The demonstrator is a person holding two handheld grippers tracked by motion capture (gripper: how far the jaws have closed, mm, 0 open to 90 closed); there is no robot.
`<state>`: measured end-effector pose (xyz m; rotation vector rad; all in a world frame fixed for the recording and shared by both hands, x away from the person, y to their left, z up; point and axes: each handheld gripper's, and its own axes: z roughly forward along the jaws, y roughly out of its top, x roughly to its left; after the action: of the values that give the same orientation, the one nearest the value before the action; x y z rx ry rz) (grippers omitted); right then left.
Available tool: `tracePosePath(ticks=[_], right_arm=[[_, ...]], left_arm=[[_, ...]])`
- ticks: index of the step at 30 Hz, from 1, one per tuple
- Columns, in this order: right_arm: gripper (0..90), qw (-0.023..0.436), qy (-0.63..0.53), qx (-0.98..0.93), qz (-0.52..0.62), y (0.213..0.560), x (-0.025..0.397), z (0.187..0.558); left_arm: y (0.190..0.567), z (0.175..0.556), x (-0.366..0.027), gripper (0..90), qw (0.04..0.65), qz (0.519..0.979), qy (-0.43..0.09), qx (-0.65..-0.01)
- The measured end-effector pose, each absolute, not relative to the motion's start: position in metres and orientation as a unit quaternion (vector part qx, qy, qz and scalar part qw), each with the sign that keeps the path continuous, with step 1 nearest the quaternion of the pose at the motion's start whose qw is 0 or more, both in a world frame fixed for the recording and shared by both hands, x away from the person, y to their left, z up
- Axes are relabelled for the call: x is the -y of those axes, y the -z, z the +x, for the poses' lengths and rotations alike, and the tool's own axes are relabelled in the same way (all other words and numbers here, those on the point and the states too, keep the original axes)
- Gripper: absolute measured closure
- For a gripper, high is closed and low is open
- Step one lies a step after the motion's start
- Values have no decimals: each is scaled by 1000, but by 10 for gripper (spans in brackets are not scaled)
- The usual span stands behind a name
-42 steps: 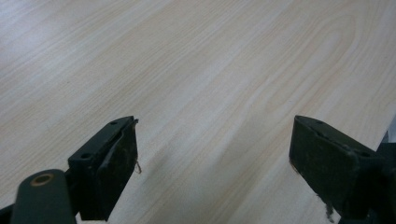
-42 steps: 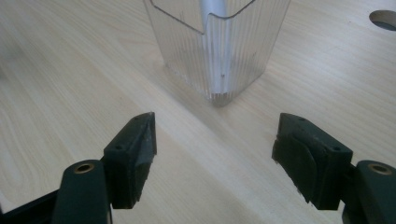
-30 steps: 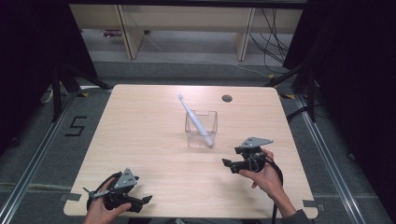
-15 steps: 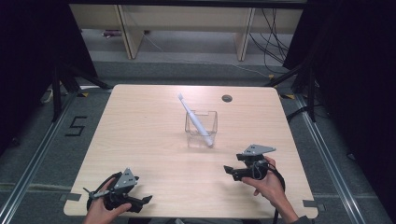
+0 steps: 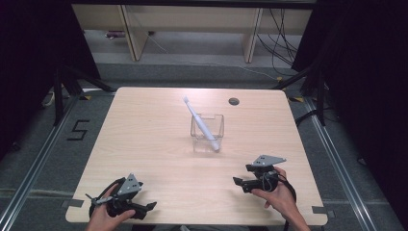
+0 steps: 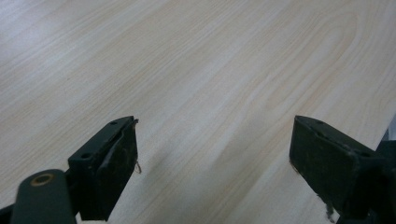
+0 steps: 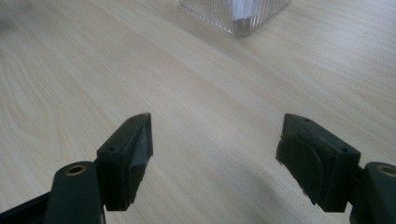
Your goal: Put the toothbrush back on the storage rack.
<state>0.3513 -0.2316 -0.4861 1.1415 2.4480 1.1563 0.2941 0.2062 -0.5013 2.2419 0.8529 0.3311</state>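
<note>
At the near edge of the wooden table point(image 5: 159, 144), the left gripper point(image 5: 144, 208) sits low by the front left corner, held in a hand point(image 5: 103, 216). In the left gripper view its 2 jaws stand wide apart over bare wood, gripping nothing. A little farther in, the right gripper point(image 5: 240, 182) (grey plate on top) hovers near the front right, jaws likewise spread and empty. Beyond it, near the table's middle, stands the clear ribbed container point(image 5: 207, 133), well apart from both grippers; its base edge point(image 7: 236, 14) shows in the right gripper view. A white tube point(image 5: 201, 124) leans inside it, its top tilting toward the far left. Farthest, a round hole point(image 5: 234, 101) marks the tabletop.
</note>
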Motion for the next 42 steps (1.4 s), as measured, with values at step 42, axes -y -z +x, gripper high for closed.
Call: tracePosePath(ticks=[42], right_arm=[[198, 108, -397, -830, 376, 491, 263, 319]], left_arm=[[501, 293, -207, 150, 351, 866, -130, -332]])
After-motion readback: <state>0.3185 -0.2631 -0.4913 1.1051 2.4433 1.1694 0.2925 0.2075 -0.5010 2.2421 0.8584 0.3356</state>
